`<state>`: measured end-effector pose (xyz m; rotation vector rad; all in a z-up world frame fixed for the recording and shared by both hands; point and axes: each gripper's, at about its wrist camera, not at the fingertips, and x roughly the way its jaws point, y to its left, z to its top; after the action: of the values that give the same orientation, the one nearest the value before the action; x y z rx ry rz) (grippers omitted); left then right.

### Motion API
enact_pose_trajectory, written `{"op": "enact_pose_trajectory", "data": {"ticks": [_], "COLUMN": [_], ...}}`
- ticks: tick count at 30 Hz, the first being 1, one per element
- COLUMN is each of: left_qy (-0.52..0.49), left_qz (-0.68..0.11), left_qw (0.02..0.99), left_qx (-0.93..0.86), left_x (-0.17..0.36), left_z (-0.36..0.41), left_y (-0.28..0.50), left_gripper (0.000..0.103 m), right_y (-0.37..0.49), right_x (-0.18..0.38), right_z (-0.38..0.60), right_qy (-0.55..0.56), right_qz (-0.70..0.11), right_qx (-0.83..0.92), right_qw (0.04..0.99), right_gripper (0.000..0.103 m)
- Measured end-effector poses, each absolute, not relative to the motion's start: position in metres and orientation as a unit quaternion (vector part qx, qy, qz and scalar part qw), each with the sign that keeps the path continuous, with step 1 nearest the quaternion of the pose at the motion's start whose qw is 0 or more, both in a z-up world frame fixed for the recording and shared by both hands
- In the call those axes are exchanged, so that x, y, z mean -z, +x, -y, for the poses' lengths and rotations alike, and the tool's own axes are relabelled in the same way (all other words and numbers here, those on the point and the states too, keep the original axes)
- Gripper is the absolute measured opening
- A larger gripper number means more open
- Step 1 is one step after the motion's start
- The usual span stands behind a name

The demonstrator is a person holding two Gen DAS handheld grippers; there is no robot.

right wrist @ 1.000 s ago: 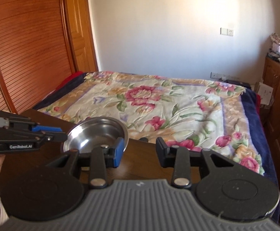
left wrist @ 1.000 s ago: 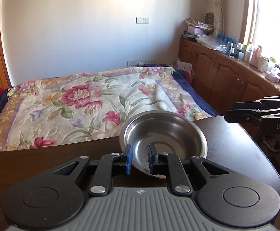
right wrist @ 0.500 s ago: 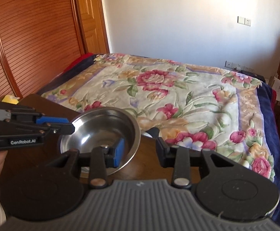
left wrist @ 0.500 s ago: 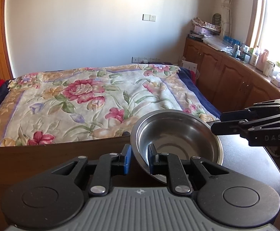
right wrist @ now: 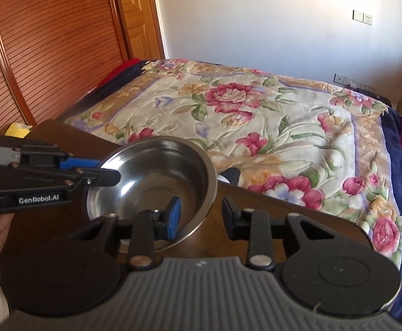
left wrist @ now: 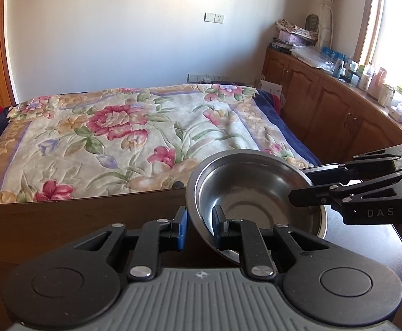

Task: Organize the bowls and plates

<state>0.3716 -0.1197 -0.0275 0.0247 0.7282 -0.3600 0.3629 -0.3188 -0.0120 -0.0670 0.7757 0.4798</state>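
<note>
The left hand-held gripper (left wrist: 198, 227) carries the marking "GenRobot.AI" on its side, and the right hand-held gripper (right wrist: 201, 216) shows the letters "DAS" on its body. The left hand-held gripper is clamped on the near rim of the steel bowl (left wrist: 252, 193), which sits tilted above the dark wooden bench (left wrist: 63, 215) directly ahead of its fingers. The right hand-held gripper has just been closing, its 2 fingers straddling the bowl's opposite rim, 1 blue pad (right wrist: 175, 216) inside the bowl and the other outside, not yet pressing on it.

Both grippers at one bowl's rim

The left gripper (left wrist: 199, 227) clamps the rim at 6 o'clock; the right gripper (right wrist: 201, 216), jaws just closing, straddles the rim without pressing, entering at 3 o'clock.
</note>
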Motion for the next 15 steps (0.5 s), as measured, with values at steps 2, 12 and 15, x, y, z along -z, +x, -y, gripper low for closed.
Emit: {"op": "enact_pose_trajectory", "data": {"ticks": [2,12,15], "left_qy": [0.011,0.001,0.000], "left_qz": [-0.355,-0.357,-0.352], "left_qw": [0.918,0.917,0.918], "left_qx": [0.175,0.180,0.182], "left_x": [0.029,0.029,0.022], "left_z": [0.121,0.116,0.115], "left_y": [0.372,0.369,0.364], "left_gripper": [0.020,0.014,0.012], "right_y": [0.364,0.362,0.360], "right_x": [0.014,0.009,0.004], "right_z": [0.318,0.320,0.322], "right_qy": [-0.031,-0.012,-0.007], "right_qz": [-0.380,-0.385,-0.379], "right_qx": [-0.233,-0.227,-0.224], "right_qw": [0.895,0.895,0.898], "right_gripper": [0.028,0.014,0.011]}}
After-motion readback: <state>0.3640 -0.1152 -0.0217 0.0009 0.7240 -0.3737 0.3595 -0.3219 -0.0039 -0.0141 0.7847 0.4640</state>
